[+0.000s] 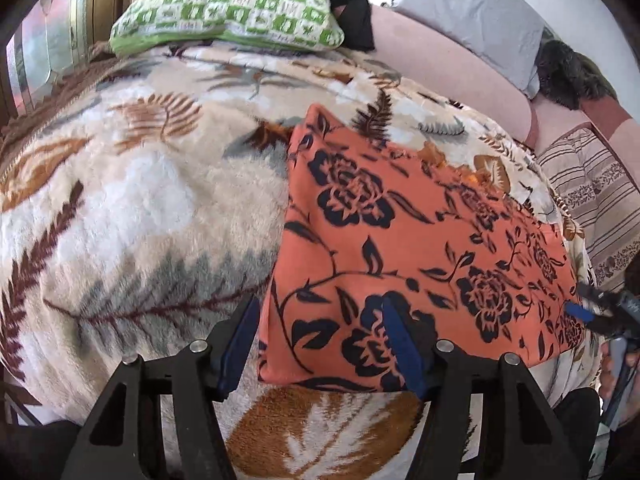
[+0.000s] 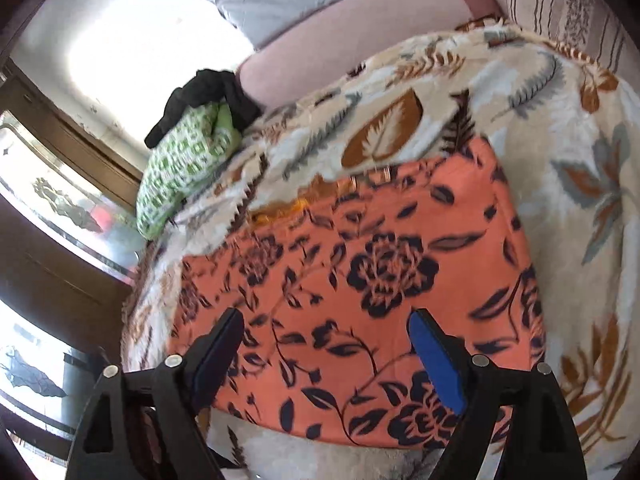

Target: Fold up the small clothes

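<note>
An orange garment with a dark floral print [image 1: 408, 240] lies flat in a folded rectangle on the leaf-patterned blanket [image 1: 140, 200]. It also shows in the right wrist view [image 2: 360, 288]. My left gripper [image 1: 320, 320] is open and empty, its fingers straddling the garment's near left corner. My right gripper [image 2: 328, 344] is open and empty just above the garment's near edge. The right gripper also shows at the garment's right corner in the left wrist view [image 1: 592, 308].
A green-and-white pillow [image 1: 228, 12] with black cloth [image 1: 348, 4] on it lies at the far end. A grey pillow [image 1: 480, 16] and a pink bolster [image 1: 440, 68] are behind. A striped sheet [image 1: 592, 200] lies to the right. A window [image 2: 60, 208] is at the left.
</note>
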Tool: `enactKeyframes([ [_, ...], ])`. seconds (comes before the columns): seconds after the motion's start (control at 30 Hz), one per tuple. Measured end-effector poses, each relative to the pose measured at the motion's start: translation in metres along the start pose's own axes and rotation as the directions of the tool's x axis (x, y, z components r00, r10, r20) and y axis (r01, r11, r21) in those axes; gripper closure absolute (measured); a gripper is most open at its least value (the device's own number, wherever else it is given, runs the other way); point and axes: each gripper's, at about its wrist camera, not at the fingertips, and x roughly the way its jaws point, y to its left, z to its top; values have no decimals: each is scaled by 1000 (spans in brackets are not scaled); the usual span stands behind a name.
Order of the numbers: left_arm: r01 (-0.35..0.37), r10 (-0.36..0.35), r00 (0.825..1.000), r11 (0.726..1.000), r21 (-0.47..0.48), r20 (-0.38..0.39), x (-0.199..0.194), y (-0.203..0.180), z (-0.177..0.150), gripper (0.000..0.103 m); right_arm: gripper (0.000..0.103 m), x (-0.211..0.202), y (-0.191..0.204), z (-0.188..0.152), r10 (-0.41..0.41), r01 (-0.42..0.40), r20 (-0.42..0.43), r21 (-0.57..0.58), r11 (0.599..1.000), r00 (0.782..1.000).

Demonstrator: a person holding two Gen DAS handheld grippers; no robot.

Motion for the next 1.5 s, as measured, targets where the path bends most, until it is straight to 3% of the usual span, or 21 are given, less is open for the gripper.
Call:
enactKeyframes([
  [0.07, 6, -7, 999, 999, 38, 32, -6, -4, 17, 38, 16, 23, -14, -12, -6, 10, -73, 51, 999, 997],
  [0.17, 10, -13, 999, 998, 58, 48, 5, -1, 57, 38, 16, 24, -20, -17, 16, -14, -38, 53, 998, 999],
  [0.3, 84, -83, 994, 996, 4, -74, 63, 12, 106, 38, 16, 21, -27, -17, 62, -59, -36, 84, 995, 997],
  [0.4, 63, -64, 994, 998, -7, -88, 91, 16, 126, 42, 16, 22, -28, -19, 78, -75, -33, 74, 994, 996],
  [0.47, 22, -24, 987, 1000, -15, -161, 115, 21, 133, 88, 16, 21, -29, -19, 85, -83, -28, 68, 994, 996],
  [0.5, 2, -7, 979, 1000, -26, -202, 129, 28, 133, 98, 16, 17, -30, -20, 88, -86, -26, 68, 994, 996],
  [0.63, 45, -64, 985, 992, -119, -162, 134, 47, 130, 96, 16, 17, -30, -18, 91, -88, -33, 80, 993, 995],
  [0.73, -14, 7, 990, 999, -47, -139, 120, 36, 125, 94, 16, 12, -33, -16, 98, -93, -36, 114, 989, 995],
  [0.77, -55, 53, 992, 998, -15, -118, 111, 32, 123, 94, 16, 6, -34, -16, 100, -96, -22, 131, 987, 995],
  [0.83, -71, 72, 995, 997, 20, -71, 87, 25, 118, 92, 16, -8, -36, -12, 122, -126, 33, 155, 980, 992],
  [0.87, -75, 76, 996, 997, 32, -49, 74, 22, 115, 89, 16, -14, -36, -8, 141, -149, 59, 161, 976, 988],
  [0.93, -64, 64, 998, 996, 61, -2, 48, 14, 104, 66, 16, -21, -39, 8, 171, -186, 95, 177, 967, 981],
  [1.03, -47, 43, 998, 995, 92, 44, 15, 0, 83, 49, 16, -20, -57, 44, 212, -244, 153, 234, 941, 965],
  [1.2, 2, -4, 1000, 990, 139, 15, 6, -23, 32, 42, 16, 20, -113, 96, 243, -277, 135, 377, 884, 961],
  [1.33, -63, 77, 995, 981, 184, -70, 40, -24, 2, 41, 16, 35, -149, 120, 280, -344, 204, 456, 821, 938],
  [1.43, -78, 86, 996, 981, 180, -38, 44, -22, 1, 37, 16, 33, -154, 130, 266, -337, 211, 473, 815, 941],
  [1.5, -71, 79, 996, 982, 172, -39, 43, -21, 3, 37, 16, 25, -145, 127, 239, -304, 199, 432, 849, 950],
])
